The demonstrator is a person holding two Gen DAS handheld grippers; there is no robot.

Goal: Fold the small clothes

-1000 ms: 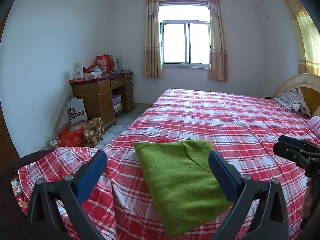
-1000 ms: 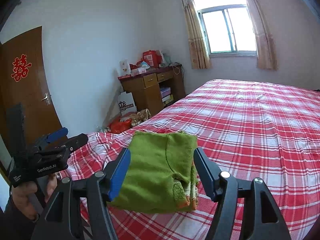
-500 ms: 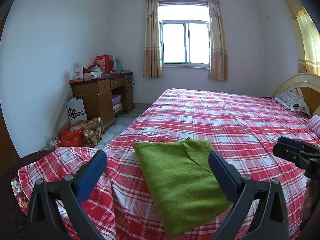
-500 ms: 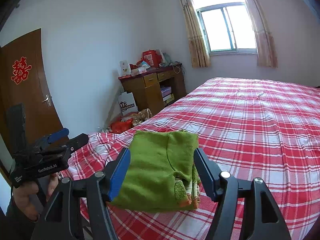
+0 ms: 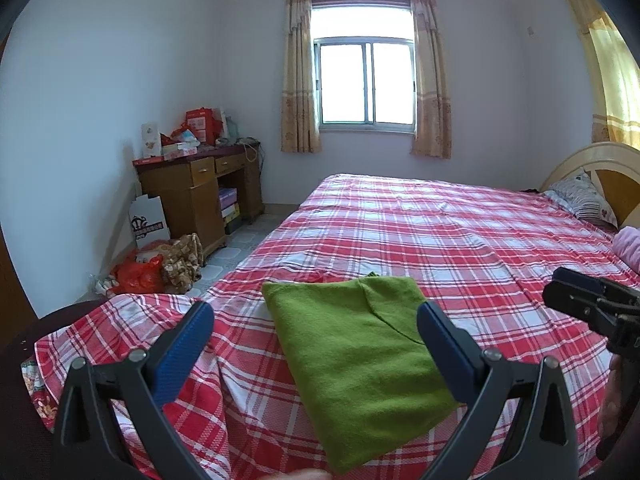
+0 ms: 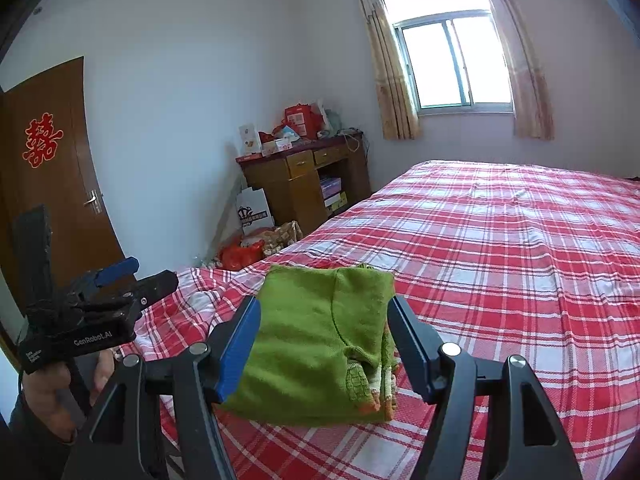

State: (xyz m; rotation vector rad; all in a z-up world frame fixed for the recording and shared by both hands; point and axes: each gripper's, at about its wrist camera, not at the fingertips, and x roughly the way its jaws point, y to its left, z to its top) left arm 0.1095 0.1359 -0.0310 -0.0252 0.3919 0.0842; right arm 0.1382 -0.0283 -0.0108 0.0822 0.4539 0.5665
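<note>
Just ahead of both claws, on the red plaid bedspread (image 5: pixel 460 240), lies the green garment (image 5: pixel 360 356), folded into a neat rectangle near the bed's corner. From the right wrist view its layered edge shows orange-and-white trim at the near right corner. The left gripper (image 5: pixel 314 334) hangs above it with jaws spread wide, blue pads clear of the cloth, nothing between them. The right gripper (image 6: pixel 322 334) sits the same way: jaws parted wide, framing the garment without touching it. A hand (image 6: pixel 52 396) grips the left gripper's handle off to the right claw's left. Beyond the claws, further left, a wooden desk (image 5: pixel 200 192) is piled with boxes, with bags on the floor beside it; straight ahead is a curtained window (image 5: pixel 366 82).
</note>
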